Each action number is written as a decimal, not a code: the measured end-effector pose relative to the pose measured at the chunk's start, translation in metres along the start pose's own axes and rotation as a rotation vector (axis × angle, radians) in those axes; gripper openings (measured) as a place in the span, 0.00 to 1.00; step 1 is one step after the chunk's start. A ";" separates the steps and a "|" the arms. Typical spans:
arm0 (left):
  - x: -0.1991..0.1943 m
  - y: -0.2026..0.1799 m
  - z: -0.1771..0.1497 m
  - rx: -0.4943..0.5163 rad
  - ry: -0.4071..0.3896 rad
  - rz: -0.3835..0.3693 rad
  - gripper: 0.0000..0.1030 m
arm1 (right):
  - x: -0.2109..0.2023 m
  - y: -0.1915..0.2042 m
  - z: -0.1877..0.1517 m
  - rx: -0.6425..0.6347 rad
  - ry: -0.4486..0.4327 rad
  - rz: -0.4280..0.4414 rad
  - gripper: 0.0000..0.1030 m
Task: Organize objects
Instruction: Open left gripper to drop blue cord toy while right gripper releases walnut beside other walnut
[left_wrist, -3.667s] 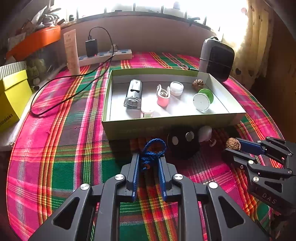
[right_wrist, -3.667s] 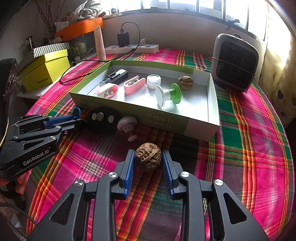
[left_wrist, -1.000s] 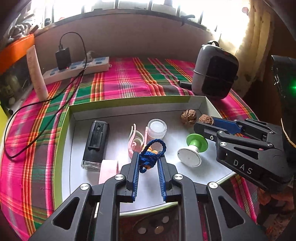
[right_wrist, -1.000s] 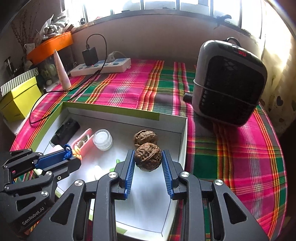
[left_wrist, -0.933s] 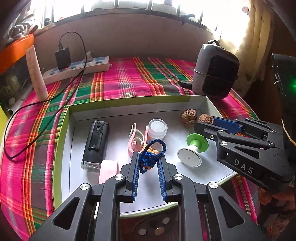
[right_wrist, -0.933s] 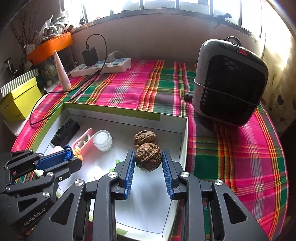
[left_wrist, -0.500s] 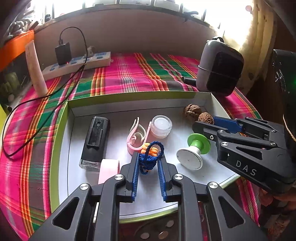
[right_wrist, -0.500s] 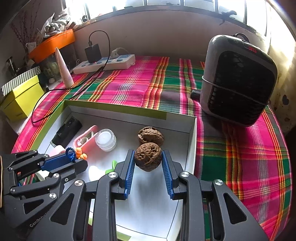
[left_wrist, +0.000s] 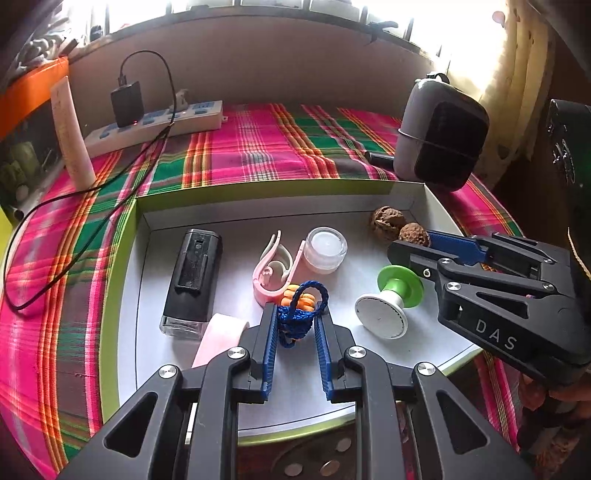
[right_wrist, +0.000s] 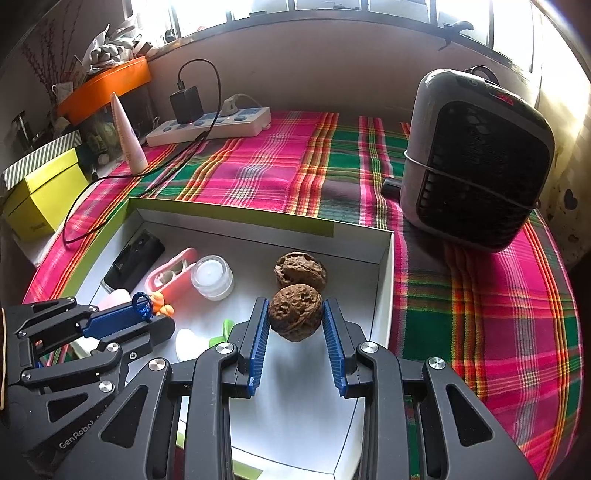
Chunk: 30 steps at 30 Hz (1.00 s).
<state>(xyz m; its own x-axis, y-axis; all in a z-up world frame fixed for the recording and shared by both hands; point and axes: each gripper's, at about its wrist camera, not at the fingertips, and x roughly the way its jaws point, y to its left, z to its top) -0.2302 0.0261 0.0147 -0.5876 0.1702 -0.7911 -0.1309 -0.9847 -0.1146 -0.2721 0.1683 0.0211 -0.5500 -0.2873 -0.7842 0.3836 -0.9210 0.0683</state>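
Both grippers have carried their loads from the tablecloth to above the box (right_wrist: 386, 258). My left gripper (left_wrist: 295, 325) pinches the blue cord charm (left_wrist: 301, 314) narrowly; my right gripper (right_wrist: 295, 321) clamps a walnut (right_wrist: 294, 316) just beside the other walnut (right_wrist: 300, 269). I should lower each load close to the floor of the box before releasing, so the walnut cannot roll.

A shallow box (left_wrist: 125, 258) is set on the tabletop (left_wrist: 258, 147). In it, left to right: a lighter (left_wrist: 192, 280), a clip (left_wrist: 273, 266), a small jar (left_wrist: 327, 249), a spool (left_wrist: 391, 302); a walnut (right_wrist: 300, 271) lies at the far right corner. Behind the box a power strip (left_wrist: 155, 123) is placed at left, a heater (right_wrist: 476, 166) at right.
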 end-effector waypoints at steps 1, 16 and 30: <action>0.000 0.000 0.000 0.000 0.000 -0.001 0.18 | 0.000 0.000 0.000 0.001 0.000 0.000 0.30; 0.000 0.000 0.000 -0.006 0.000 0.001 0.25 | -0.002 -0.001 0.000 0.008 -0.004 0.002 0.30; -0.013 -0.001 -0.005 0.000 -0.023 0.007 0.36 | -0.014 -0.001 -0.003 0.024 -0.030 0.007 0.35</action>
<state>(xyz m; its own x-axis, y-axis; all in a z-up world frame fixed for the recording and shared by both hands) -0.2185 0.0246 0.0217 -0.6066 0.1645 -0.7778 -0.1272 -0.9858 -0.1093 -0.2626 0.1739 0.0303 -0.5697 -0.3010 -0.7648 0.3694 -0.9250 0.0889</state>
